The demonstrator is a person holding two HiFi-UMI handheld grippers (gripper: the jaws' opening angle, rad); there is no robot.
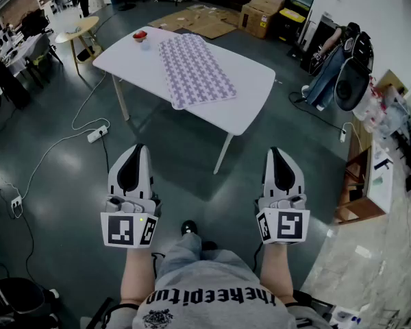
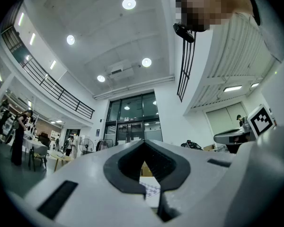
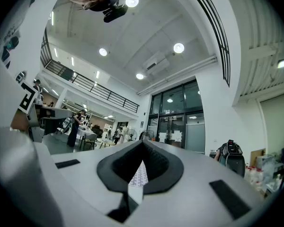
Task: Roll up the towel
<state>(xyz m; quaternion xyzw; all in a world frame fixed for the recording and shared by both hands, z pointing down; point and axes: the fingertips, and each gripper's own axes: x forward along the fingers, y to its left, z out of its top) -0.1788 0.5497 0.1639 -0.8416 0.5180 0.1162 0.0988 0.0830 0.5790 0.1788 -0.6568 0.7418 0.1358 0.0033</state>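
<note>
A purple-and-white patterned towel (image 1: 194, 70) lies flat along a white table (image 1: 253, 101) well ahead of me. My left gripper (image 1: 132, 155) and right gripper (image 1: 279, 157) hang side by side over the dark floor, short of the table, both shut and holding nothing. In the left gripper view a sliver of the towel (image 2: 149, 189) shows through the notch of the closed left gripper (image 2: 145, 159). The right gripper view shows the towel (image 3: 139, 175) the same way past the closed right gripper (image 3: 141, 162), tilted up toward the ceiling.
A red object (image 1: 140, 35) sits at the table's far left corner. A power strip and cables (image 1: 96, 134) trail over the floor left of the table. Cardboard boxes (image 1: 260, 11) stand behind, a round side table (image 1: 77, 28) far left, and shelving with clutter (image 1: 377, 163) along the right.
</note>
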